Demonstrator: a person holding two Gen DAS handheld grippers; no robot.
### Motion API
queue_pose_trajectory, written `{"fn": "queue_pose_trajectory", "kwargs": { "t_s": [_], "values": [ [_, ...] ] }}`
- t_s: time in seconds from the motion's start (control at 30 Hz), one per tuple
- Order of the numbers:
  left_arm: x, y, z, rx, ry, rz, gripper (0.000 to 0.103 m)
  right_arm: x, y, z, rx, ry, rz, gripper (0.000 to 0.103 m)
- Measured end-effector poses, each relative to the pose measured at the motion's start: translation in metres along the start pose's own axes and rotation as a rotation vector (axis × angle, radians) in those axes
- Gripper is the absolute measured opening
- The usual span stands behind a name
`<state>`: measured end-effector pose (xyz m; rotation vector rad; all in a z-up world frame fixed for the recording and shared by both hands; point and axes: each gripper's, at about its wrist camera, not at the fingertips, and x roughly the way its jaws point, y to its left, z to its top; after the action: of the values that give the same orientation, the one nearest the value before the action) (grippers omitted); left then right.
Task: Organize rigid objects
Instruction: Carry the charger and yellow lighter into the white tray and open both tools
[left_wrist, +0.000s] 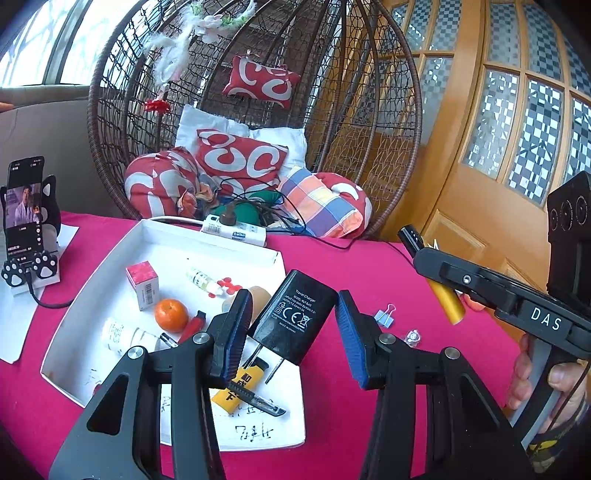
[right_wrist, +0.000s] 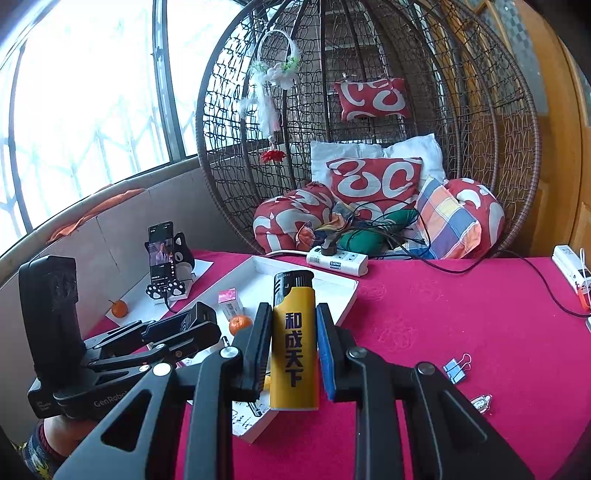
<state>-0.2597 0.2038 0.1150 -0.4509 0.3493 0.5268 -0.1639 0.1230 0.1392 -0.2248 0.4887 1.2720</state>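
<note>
Between the fingers of the right claw (right_wrist: 293, 308): one yellow lighter (right_wrist: 293, 354), upright, black cap uppermost, clenched on both flanks by the pads.

Between the wide-set fingers of the left claw (left_wrist: 291, 297): one black charger (left_wrist: 295, 321), tilted, two prongs pointing down over the white tray (left_wrist: 207, 230). Left pad against its side, right pad tip at its upper corner; gripped or released, impossible to tell.

Directly below the left claw, on the tray floor: a second yellow lighter (left_wrist: 236, 391), lying flat, partly hidden by the left finger.

Ahead and left of the left claw, all inside the tray: one orange (left_wrist: 170, 314), one red item (left_wrist: 194, 325) just beside it, one white tube (left_wrist: 122, 334), one pink box (left_wrist: 142, 284) standing upright, one small bottle (left_wrist: 201, 278).

Right of both claws, on the magenta cloth (right_wrist: 424, 314), outside the tray: one blue binder clip (right_wrist: 456, 369) and one small clear trinket (right_wrist: 480, 402), near each other but apart.

Farther ahead, past the tray's far rim: one white power strip (right_wrist: 338, 260), one plug seated in it.

Far left of the claws: one phone (right_wrist: 161, 251) on a cat-shaped stand, screen lit, and a second orange (right_wrist: 119, 307) near it, outside the tray.

Farthest: one wicker hanging chair (right_wrist: 517, 155) filled with cushions.
</note>
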Motion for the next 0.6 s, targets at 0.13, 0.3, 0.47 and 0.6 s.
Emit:
{"fn": "queue_pose_trajectory", "kwargs": {
  "t_s": [0.13, 0.3, 0.47, 0.6],
  "values": [
    [-0.001, 0.010, 0.000, -0.017, -0.001, 0.013, 0.046, 0.007, 0.003, 0.002, -0.002, 0.011, 0.009, 0.023],
    [-0.006, 0.032, 0.010, -0.043, -0.027, 0.056, 0.046, 0.023, 0.004, 0.007, 0.003, 0.033, 0.025, 0.023],
    [-0.007, 0.065, 0.033, -0.072, -0.055, 0.141, 0.046, 0.044, 0.005, 0.015, 0.027, 0.056, 0.046, 0.023],
    [0.006, 0.075, 0.033, -0.071, -0.031, 0.163, 0.046, 0.069, 0.008, 0.017, 0.040, 0.084, 0.056, 0.023]
  ]
}}
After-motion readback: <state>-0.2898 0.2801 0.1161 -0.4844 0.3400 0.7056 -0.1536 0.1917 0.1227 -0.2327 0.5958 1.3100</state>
